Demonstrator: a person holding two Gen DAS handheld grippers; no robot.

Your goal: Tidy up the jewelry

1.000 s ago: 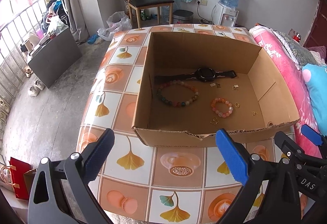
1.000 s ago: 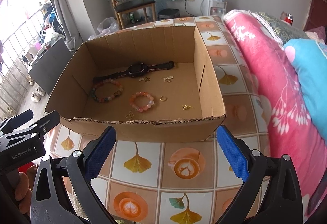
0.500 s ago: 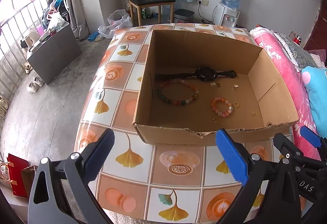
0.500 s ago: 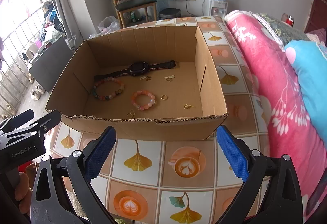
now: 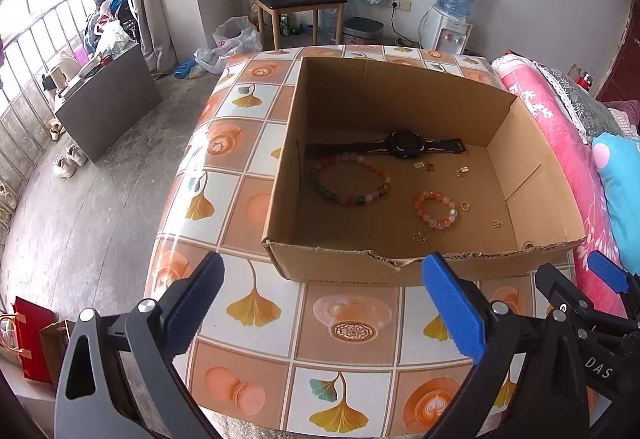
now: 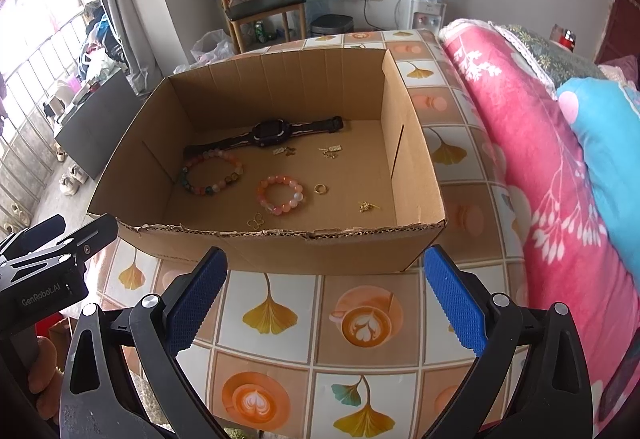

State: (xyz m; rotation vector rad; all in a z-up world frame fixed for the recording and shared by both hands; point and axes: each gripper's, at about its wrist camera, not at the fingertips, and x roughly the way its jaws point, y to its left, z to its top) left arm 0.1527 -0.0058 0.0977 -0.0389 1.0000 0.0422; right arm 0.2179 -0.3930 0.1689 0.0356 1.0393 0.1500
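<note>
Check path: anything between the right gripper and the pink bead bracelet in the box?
Yes: the box's near wall stands between the open right gripper and the pink bead bracelet. The box is open on top with nothing above the bracelet, so coming in over the torn rim looks feasible.

Left gripper [image 5: 320,303]: two black plastic fingers [image 5: 120,351] of triangular open-frame build, each with a cut-out slot. Pads [image 5: 452,309] blue, with a fine knurled texture. Round silver screws at the finger joints. Seen from the right wrist, its side carries white "GenRobot.AI" lettering.

Right gripper [image 6: 324,299]: same build, black fingers, blue textured pads [image 6: 456,307], silver screws. Seen from the left wrist, its black body shows white "DAS" lettering.
</note>
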